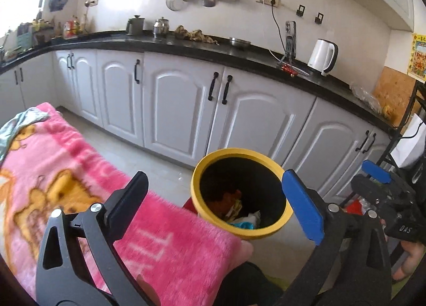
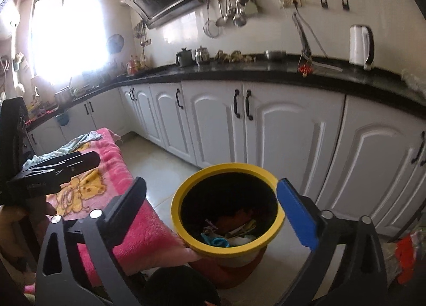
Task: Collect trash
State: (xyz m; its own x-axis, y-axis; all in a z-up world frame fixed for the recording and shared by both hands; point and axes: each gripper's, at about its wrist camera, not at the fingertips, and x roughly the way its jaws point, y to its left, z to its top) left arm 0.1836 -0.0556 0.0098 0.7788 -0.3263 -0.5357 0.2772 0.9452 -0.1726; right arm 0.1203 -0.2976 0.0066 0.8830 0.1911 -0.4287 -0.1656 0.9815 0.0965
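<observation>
Both hand-held tools hang over the yellow-rimmed trash bin (image 1: 241, 194), which stands on the pale floor just beside the table draped in a pink cartoon blanket (image 1: 80, 186). The left gripper (image 1: 215, 200) is released, its black finger and blue finger spread wide with nothing between them; from its camera the bin sits at about one o'clock, right past the fingertips. The right gripper (image 2: 213, 208) is likewise let go and empty, the bin's mouth dead ahead at twelve o'clock between its spread fingers. Inside the bin lies mixed trash (image 2: 231, 228): something orange, a teal scrap, pale crumpled wrappers. In the left camera the right tool shows at three o'clock, gripped by a hand (image 1: 410, 260). Beyond the bin runs a row of white cabinets (image 2: 282, 130) under a black countertop (image 2: 266, 71), with a white kettle (image 2: 360, 43) at about one o'clock.
</observation>
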